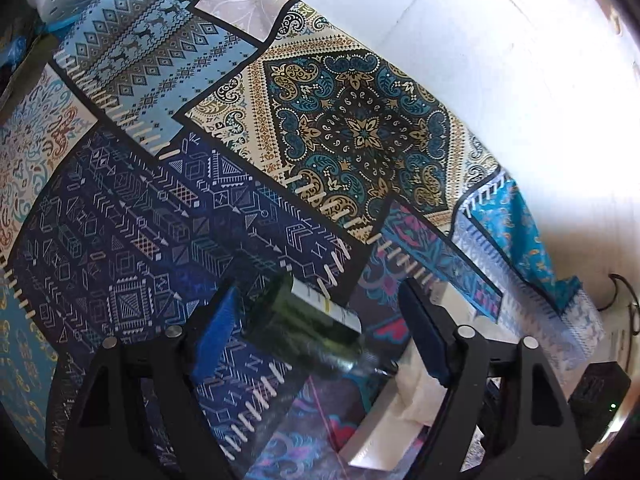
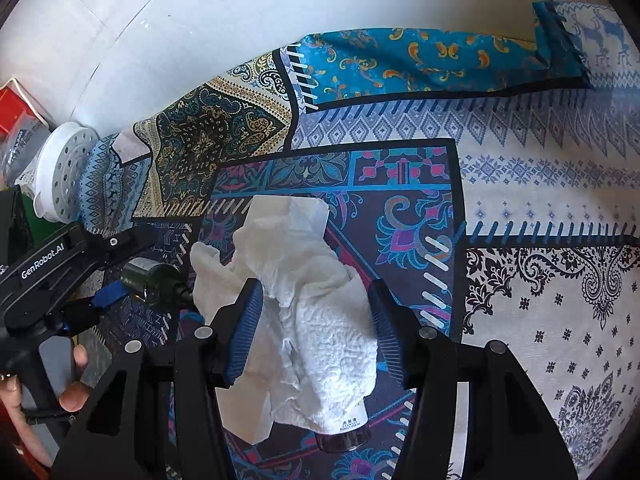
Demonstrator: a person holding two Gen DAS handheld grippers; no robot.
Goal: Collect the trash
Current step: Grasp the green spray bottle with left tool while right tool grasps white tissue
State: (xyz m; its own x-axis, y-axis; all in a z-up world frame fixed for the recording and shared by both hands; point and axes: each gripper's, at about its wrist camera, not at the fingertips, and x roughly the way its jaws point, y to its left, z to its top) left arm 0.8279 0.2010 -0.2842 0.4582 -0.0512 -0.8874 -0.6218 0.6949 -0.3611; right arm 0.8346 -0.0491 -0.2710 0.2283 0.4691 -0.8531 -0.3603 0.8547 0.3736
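Observation:
A dark green glass bottle [image 1: 308, 324] lies on its side on the patterned cloth, between the open fingers of my left gripper [image 1: 320, 320]; it also shows in the right wrist view [image 2: 156, 284] with the left gripper [image 2: 116, 268] around it. A crumpled white paper towel [image 2: 304, 300] lies between the open fingers of my right gripper [image 2: 312, 332], draped over a small dark jar with a white label [image 2: 344, 436]. The towel's edge shows in the left wrist view [image 1: 412, 392].
A patchwork-print cloth [image 2: 540, 184] covers the table against a white wall [image 2: 240, 8]. A white perforated disc [image 2: 64, 168] and red packaging [image 2: 12, 108] sit at the far left. A black box [image 1: 596, 396] and cable lie at the right edge.

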